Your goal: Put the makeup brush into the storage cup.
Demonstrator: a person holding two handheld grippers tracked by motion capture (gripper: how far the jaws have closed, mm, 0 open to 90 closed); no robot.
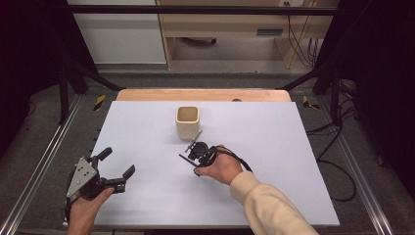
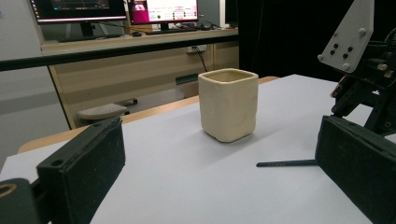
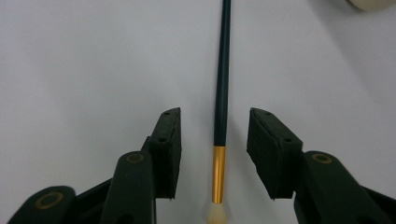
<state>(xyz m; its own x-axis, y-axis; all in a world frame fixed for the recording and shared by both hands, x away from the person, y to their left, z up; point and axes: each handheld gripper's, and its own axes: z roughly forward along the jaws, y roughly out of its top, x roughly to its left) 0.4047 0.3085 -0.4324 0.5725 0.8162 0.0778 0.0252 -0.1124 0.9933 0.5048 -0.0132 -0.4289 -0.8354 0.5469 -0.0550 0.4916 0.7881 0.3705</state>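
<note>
Straddling: right gripper (image 3: 214,154) jaws parted either side of the paintbrush (image 3: 221,84), not touching it.
Brush: flat on the surface (image 1: 274,147), near the cup (image 1: 187,122), axis running along the jaws.
Left gripper (image 1: 117,169): open, well apart.

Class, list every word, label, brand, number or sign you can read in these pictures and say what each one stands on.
None can be read.
The monitors behind the table show windows with text too small and blurred to read.
The pencil lying on the table bears a faint mark along its barrel, too small to make out.
The cream cup is blank.
</note>
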